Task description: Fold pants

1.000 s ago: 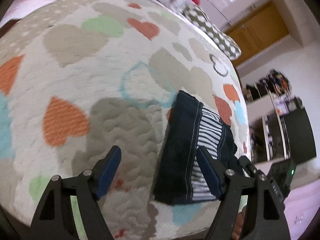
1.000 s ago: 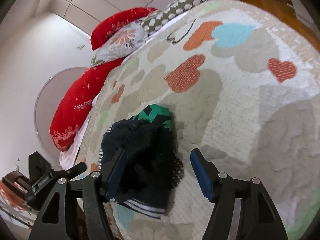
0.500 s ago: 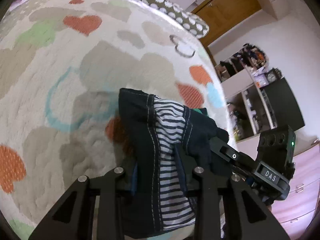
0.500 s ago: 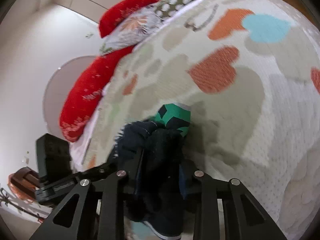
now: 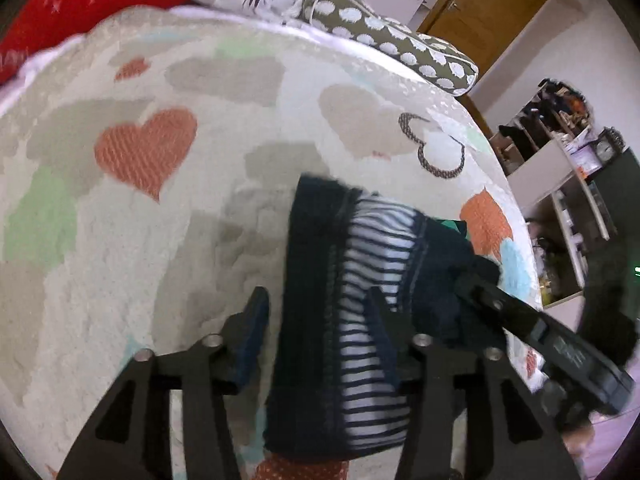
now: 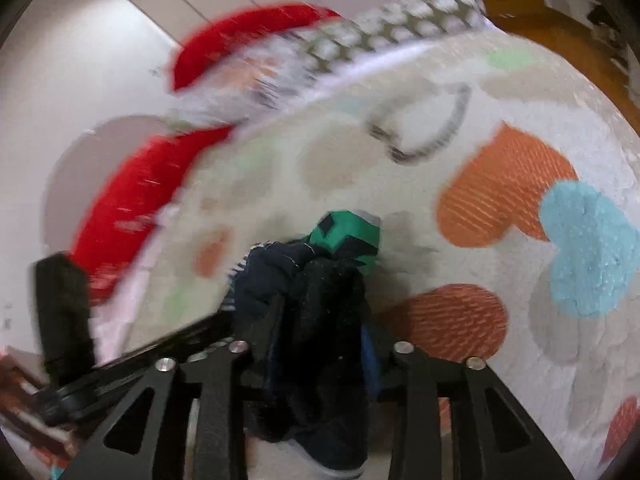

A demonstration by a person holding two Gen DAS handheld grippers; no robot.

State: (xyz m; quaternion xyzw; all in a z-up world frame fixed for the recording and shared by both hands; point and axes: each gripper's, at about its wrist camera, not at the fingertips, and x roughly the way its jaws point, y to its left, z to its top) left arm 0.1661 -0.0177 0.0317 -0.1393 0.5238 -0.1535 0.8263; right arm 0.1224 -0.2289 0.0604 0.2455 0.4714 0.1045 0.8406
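Note:
The pants (image 5: 320, 280) are a small folded bundle of dark navy cloth with a navy-and-white striped panel and a green patch (image 6: 352, 236). They lie on a bed's heart-patterned blanket (image 5: 160, 240). My left gripper (image 5: 316, 312) has its jaws parted around the bundle's near left edge, and the left finger (image 5: 252, 332) stands clear of the cloth. My right gripper (image 6: 320, 332) is shut on the dark cloth at the bundle's other end. The right gripper also shows in the left wrist view (image 5: 520, 320).
Red, floral and spotted pillows (image 5: 400, 52) lie at the head of the bed. A wooden door (image 5: 492, 12) and shelves with clutter (image 5: 560, 152) stand beyond the bed's right edge. The right wrist view is motion-blurred.
Both grippers closed on the pants from open a second ago. Since half a second ago the left jaws have parted again and the bundle has shifted toward the pillows.

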